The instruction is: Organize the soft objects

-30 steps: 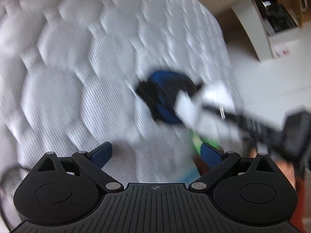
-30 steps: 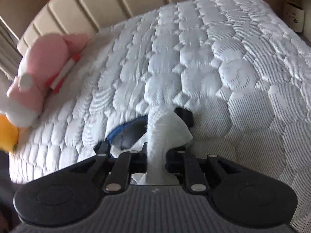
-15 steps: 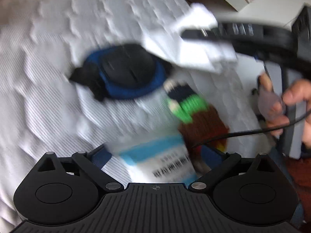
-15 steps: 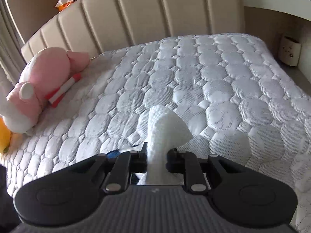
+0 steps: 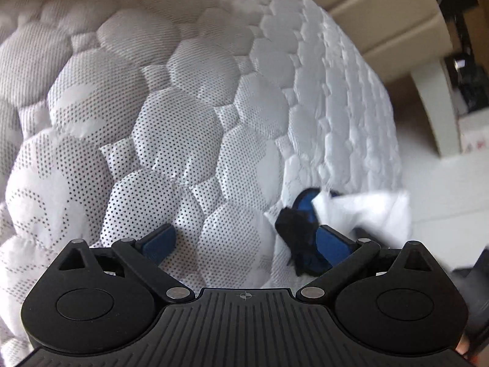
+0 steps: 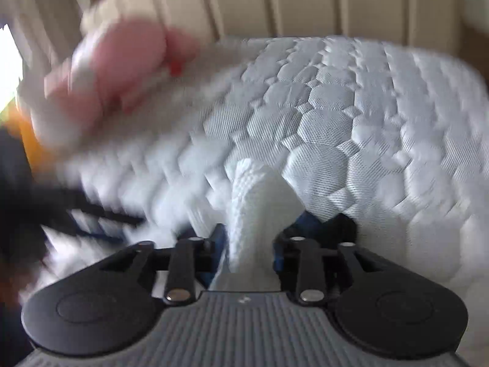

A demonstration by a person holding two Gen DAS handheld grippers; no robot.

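Note:
My right gripper (image 6: 249, 244) has a crumpled white cloth (image 6: 259, 202) standing up between its fingers; the jaws are opening and the cloth still fills the gap. Just beyond it a blue and black soft item (image 6: 308, 220) lies on the quilted mattress (image 6: 336, 116). In the left wrist view that blue and black item (image 5: 301, 223) sits behind my right fingertip, with the white cloth (image 5: 376, 211) beside it. My left gripper (image 5: 244, 238) is open low over the mattress (image 5: 183, 122), nothing between its blue pads.
A pink plush toy (image 6: 122, 70) lies blurred at the far left of the bed, with something orange (image 6: 27, 134) below it. A beige padded headboard (image 6: 275, 0) runs behind. Past the bed's right edge stands white furniture (image 5: 440, 116). A dark blur (image 6: 30, 202) crosses the right view's left side.
The left view has swung off the blue item and the packets beside it, back onto bare mattress. The right gripper's fingers now stand wider around the cloth, and its view has swung, blurring.

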